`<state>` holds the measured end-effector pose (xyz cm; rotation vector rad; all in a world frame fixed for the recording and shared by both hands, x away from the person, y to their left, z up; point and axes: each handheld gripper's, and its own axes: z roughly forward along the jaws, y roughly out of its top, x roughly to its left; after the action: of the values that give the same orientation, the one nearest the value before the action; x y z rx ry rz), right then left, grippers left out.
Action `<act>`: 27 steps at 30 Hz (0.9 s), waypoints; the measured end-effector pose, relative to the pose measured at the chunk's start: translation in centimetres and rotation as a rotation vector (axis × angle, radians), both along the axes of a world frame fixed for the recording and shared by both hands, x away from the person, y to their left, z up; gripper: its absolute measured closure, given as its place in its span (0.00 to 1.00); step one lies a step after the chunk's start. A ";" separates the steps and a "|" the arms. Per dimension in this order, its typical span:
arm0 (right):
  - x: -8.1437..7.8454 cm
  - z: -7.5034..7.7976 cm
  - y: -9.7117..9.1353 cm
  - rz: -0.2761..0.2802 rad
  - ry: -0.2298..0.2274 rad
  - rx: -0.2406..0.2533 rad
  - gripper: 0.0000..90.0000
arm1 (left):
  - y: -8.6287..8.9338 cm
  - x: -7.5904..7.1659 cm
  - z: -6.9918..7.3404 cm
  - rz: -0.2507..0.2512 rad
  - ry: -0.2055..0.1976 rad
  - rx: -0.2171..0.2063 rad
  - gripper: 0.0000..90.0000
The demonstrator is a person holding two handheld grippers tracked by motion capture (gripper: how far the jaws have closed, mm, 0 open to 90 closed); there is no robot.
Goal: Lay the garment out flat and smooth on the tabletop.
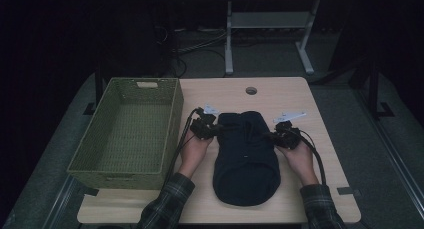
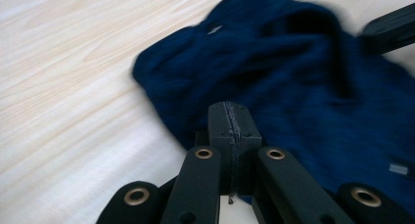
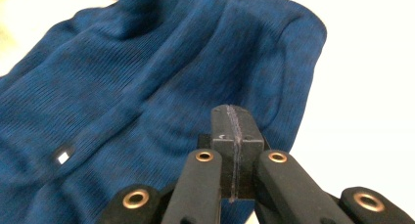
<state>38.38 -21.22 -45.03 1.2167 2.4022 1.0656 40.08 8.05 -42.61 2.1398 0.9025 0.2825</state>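
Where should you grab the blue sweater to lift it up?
Probably at its two side edges near the far end. The sweater lies flat and long on the table, so come in low from both sides, where the left gripper and right gripper sit, jaws closed.

A light wood-grain surface [image 1: 300,189] with rounded corners is standing on a grey floor [image 1: 350,109] and carrying everything here. A round cable hole [image 1: 251,91] is sitting near its far edge, about midway across. A green woven basket [image 1: 172,124] with a cut-out handle in its far wall is resting on the left part of the surface, its left side hanging past the edge. Just beside it, in the middle, a dark blue knitted garment [image 1: 246,161] is lying flat, stretching from the centre towards the near edge; its ribbed knit and a small pale tag [image 3: 62,157] are showing up close. The right part of the surface is lying bare.
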 end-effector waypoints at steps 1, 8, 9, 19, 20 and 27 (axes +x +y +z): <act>-0.3 0.0 -0.1 0.006 0.002 -0.004 1.00 | -0.1 -0.4 0.1 -0.016 0.004 -0.010 1.00; -2.2 -0.5 -0.1 0.036 0.028 -0.030 1.00 | -1.5 -2.0 -2.2 -0.074 0.049 0.079 1.00; -2.3 -0.7 -0.1 0.040 0.032 -0.036 1.00 | -1.4 -2.0 -2.5 -0.072 0.056 0.100 1.00; -3.9 -1.4 0.2 0.067 0.063 -0.057 1.00 | 0.3 -2.0 -3.2 -0.044 0.062 0.162 1.00; -4.1 -1.3 0.3 0.077 0.062 -0.064 1.00 | 0.3 -2.2 -3.2 -0.046 0.062 0.163 1.00; -5.5 -1.3 0.5 0.107 0.069 -0.068 1.00 | 0.7 -4.5 -3.2 -0.054 0.050 0.176 1.00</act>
<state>32.83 -20.72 -46.28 1.1322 2.5598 0.9777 35.58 8.71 -45.77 2.3391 0.8748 0.2917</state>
